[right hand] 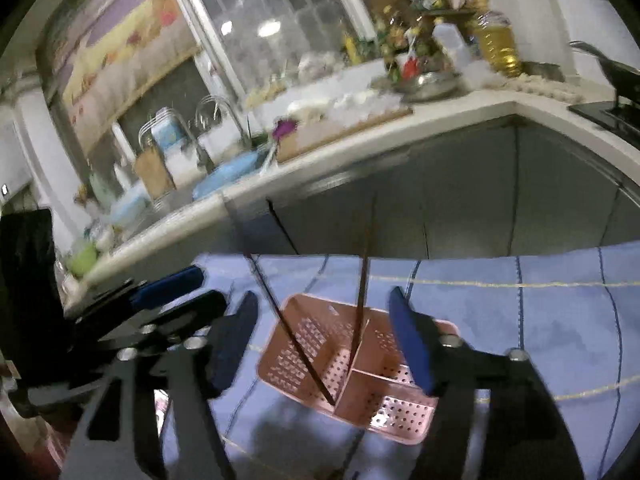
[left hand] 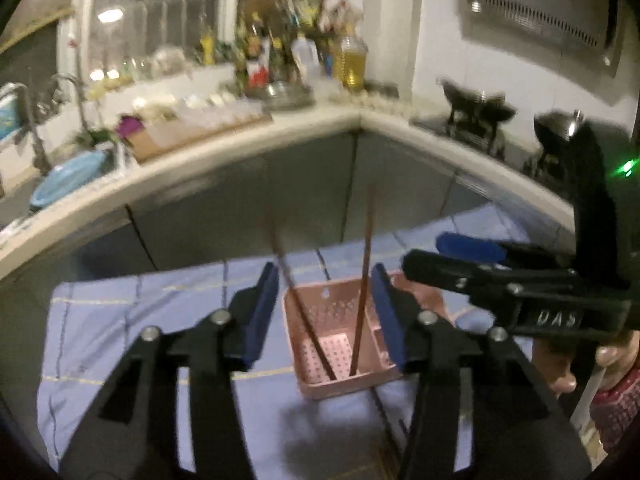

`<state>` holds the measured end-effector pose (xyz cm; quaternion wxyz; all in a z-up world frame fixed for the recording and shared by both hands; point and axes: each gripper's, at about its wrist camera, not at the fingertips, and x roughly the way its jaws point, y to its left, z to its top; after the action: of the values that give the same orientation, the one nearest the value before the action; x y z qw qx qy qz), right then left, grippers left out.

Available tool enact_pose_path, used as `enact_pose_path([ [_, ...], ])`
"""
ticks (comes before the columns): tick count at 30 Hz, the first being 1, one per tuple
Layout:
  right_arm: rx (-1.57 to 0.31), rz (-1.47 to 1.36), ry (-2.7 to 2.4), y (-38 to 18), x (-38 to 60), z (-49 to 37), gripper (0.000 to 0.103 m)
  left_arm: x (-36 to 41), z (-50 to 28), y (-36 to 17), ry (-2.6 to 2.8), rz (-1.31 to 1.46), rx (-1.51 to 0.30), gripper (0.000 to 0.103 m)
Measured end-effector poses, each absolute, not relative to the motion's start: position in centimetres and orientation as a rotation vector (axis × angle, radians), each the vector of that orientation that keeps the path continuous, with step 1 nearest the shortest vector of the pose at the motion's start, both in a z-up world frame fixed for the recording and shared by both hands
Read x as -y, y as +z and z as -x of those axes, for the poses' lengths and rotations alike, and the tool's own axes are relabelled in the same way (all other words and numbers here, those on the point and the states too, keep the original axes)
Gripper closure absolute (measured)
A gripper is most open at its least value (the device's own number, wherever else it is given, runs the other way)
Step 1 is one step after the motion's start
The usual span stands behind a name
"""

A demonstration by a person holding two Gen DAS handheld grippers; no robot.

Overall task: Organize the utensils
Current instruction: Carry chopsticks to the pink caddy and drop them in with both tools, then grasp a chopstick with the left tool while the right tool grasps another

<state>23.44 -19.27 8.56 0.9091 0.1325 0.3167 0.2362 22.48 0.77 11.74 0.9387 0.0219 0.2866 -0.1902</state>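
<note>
Two chopsticks point(left hand: 362, 304) stand tilted in pink basket point(right hand: 304, 344) on blue-cloth counter point(left hand: 120, 320), near its far edge; left tool point(left hand: 326, 316) & right tool point(right hand: 324, 340) both open, empty.

Each camera rides its gripper, looking forward and down along the fingers. The left wrist view sits close over the pink basket point(left hand: 340, 332), right gripper point(left hand: 448, 254) at 3 o'clock. The right wrist view frames that basket point(right hand: 360, 364), left gripper point(right hand: 188, 286) at 9 o'clock; both share the counter point(left hand: 320, 128)
</note>
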Motion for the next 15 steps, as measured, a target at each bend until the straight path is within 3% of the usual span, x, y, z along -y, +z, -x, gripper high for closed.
enact_pose_path([
  [4, -0.584, -0.327, 0.477, 10.6, 21.1, -18.6, 0.034, -2.7, -18.0, 14.0, -0.368, -0.004, -0.495, 0.056],
  [7, -0.617, -0.353, 0.464, 8.3, 22.0, -14.3, 0.035, -4.2, -13.8, 13.4, -0.391, 0.036, -0.471, 0.056],
  [12, -0.915, -0.297, 0.400, -2.8, 20.2, -8.4, 0.068, -3.8, -9.5, 4.7, -0.443, 0.020, -0.681, 0.057],
  [15, -1.023, -0.240, 0.389, -7.3, 18.1, -5.5, 0.072, -2.6, -8.2, -1.3, -0.472, 0.010, -0.846, 0.075],
])
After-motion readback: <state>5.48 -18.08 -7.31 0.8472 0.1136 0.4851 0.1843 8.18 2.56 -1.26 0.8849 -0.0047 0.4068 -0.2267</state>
